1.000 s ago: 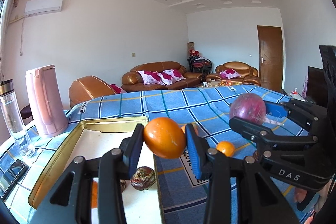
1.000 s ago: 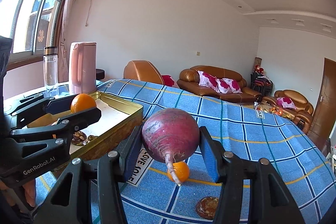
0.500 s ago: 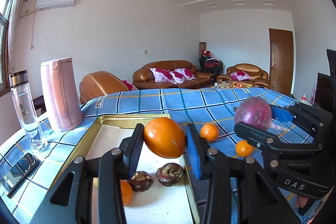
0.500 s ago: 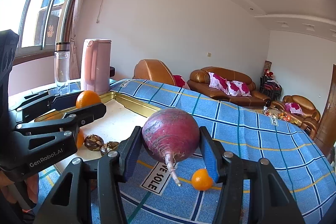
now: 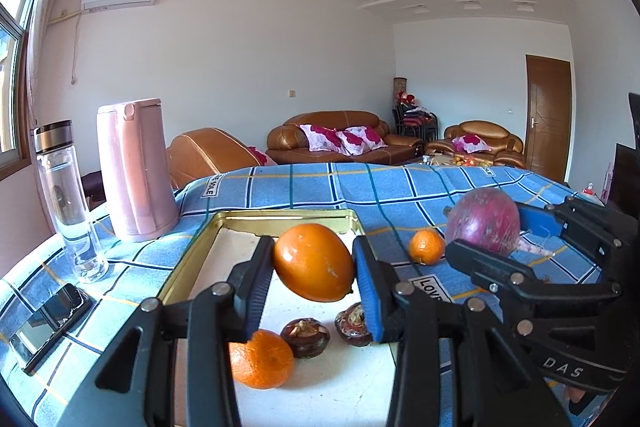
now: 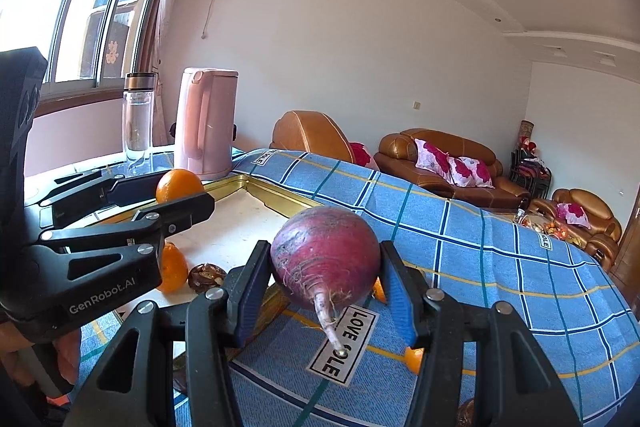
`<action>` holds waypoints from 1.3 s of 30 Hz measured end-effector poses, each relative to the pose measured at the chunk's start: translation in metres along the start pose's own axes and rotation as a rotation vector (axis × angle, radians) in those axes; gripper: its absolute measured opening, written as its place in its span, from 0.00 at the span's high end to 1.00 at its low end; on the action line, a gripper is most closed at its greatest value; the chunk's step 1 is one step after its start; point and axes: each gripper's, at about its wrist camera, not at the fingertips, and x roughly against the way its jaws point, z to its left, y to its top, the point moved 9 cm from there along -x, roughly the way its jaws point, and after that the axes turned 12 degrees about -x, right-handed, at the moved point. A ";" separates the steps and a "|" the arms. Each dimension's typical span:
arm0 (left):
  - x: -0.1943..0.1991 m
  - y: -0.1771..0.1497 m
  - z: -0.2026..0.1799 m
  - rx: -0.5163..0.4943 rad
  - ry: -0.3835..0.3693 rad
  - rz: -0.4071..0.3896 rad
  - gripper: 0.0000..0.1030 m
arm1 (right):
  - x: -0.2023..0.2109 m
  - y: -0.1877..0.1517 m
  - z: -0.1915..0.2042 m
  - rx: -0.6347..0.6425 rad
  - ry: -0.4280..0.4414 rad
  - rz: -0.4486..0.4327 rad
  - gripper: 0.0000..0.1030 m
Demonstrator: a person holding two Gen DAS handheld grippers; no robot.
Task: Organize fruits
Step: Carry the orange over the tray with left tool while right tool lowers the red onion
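My left gripper (image 5: 314,265) is shut on a smooth orange fruit (image 5: 313,261), held in the air over the gold-rimmed tray (image 5: 288,215). In the tray lie a mandarin (image 5: 262,359) and two dark brown fruits (image 5: 306,333). My right gripper (image 6: 325,273) is shut on a round purple-red root (image 6: 325,263) with a pale tail, held above the blue checked cloth beside the tray's right rim. In the left wrist view that root (image 5: 482,221) shows at the right. A small mandarin (image 5: 426,247) lies on the cloth right of the tray.
A pink kettle (image 5: 134,169) and a clear glass bottle (image 5: 70,201) stand left of the tray, with a dark phone (image 5: 50,323) lying nearer. Another mandarin (image 6: 414,359) and a brown fruit (image 6: 466,413) lie on the cloth under my right gripper. Brown sofas stand beyond the table.
Both grippers have moved leftward with their fruits. The left one now hangs over the tray, not its right rim; the right one has come close to the tray's right edge.
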 end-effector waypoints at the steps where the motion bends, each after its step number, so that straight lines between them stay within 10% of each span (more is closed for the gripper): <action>1: 0.000 -0.001 0.002 0.002 0.002 0.002 0.60 | -0.001 0.000 0.002 0.003 0.004 0.001 0.46; 39: -0.006 -0.043 0.076 0.048 0.074 0.131 0.60 | -0.031 -0.016 0.059 0.072 0.092 0.093 0.46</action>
